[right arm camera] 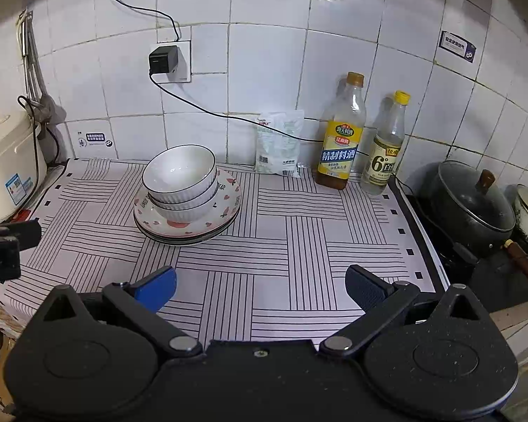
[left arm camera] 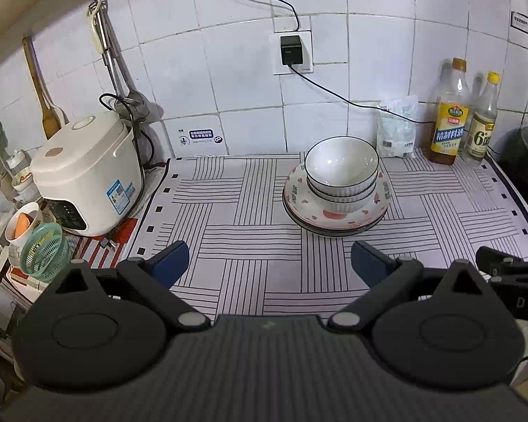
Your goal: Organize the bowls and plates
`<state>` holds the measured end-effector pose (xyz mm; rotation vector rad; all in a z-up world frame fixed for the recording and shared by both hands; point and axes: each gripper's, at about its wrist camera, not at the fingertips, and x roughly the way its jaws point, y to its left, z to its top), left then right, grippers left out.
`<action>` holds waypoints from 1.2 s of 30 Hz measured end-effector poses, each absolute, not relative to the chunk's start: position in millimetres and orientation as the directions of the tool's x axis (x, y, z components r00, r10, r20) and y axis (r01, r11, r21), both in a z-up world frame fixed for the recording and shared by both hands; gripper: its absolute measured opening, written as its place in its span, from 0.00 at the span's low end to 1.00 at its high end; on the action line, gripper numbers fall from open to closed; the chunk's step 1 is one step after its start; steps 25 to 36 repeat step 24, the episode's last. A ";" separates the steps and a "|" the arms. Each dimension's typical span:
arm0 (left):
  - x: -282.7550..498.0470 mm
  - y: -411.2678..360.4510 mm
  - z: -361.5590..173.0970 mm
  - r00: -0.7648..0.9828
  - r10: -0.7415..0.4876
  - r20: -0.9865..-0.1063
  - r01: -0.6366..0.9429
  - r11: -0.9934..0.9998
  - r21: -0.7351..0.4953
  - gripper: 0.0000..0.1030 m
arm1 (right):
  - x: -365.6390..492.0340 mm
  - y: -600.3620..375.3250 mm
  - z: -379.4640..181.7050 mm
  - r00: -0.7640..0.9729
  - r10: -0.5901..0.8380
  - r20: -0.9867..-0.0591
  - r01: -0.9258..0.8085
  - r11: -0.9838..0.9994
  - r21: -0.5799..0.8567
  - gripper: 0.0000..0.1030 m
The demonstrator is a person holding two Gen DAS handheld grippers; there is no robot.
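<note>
While its blue-padded fingers stood wide apart with nothing between them, the left gripper (left arm camera: 269, 263) hung low over the striped mat (left arm camera: 228, 211), and the right gripper (right arm camera: 260, 288) was likewise spread and held nothing, poised above the same mat (right arm camera: 299, 239). Beyond both, well apart from the fingertips, the stacked bowls (left arm camera: 341, 172) sat nested upright, white with dark rims, on the topmost of the stacked plates (left arm camera: 334, 214), a heart-patterned one. In the right wrist view the bowls (right arm camera: 181, 179) and plates (right arm camera: 190, 225) lay to the left of centre. Behind them a white packet (right arm camera: 280, 144) leaned against the tiled wall, with a yellow-labelled bottle (right arm camera: 339, 137) and a smaller clear bottle (right arm camera: 385, 147) just beside it. A cream rice cooker (left arm camera: 88, 172) stood off the mat's left edge, and a lidded black pot (right arm camera: 475, 207) stood past its right edge.
</note>
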<state>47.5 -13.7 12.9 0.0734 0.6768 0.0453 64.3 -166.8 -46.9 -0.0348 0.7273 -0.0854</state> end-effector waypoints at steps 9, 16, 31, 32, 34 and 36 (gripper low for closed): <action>50.5 -10.9 13.2 0.777 0.067 -0.627 -0.026 0.997 0.074 0.97 | 62.0 -164.0 -47.1 0.747 -0.097 -0.658 0.065 0.995 -0.073 1.00; 50.0 -8.5 13.9 0.780 0.065 -0.623 -0.035 0.998 0.061 0.97 | 62.7 -162.8 -48.2 0.745 -0.102 -0.659 0.066 0.995 -0.080 1.00; 49.9 -9.5 16.2 0.779 0.052 -0.625 -0.016 0.998 0.064 0.97 | 64.8 -164.4 -49.4 0.743 -0.099 -0.661 0.062 0.995 -0.080 1.00; 49.9 -9.5 16.2 0.779 0.052 -0.625 -0.016 0.998 0.064 0.97 | 64.8 -164.4 -49.4 0.743 -0.099 -0.661 0.062 0.995 -0.080 1.00; 49.9 -9.5 16.2 0.779 0.052 -0.625 -0.016 0.998 0.064 0.97 | 64.8 -164.4 -49.4 0.743 -0.099 -0.661 0.062 0.995 -0.080 1.00; 49.9 -9.5 16.2 0.779 0.052 -0.625 -0.016 0.998 0.064 0.97 | 64.8 -164.4 -49.4 0.743 -0.099 -0.661 0.062 0.995 -0.080 1.00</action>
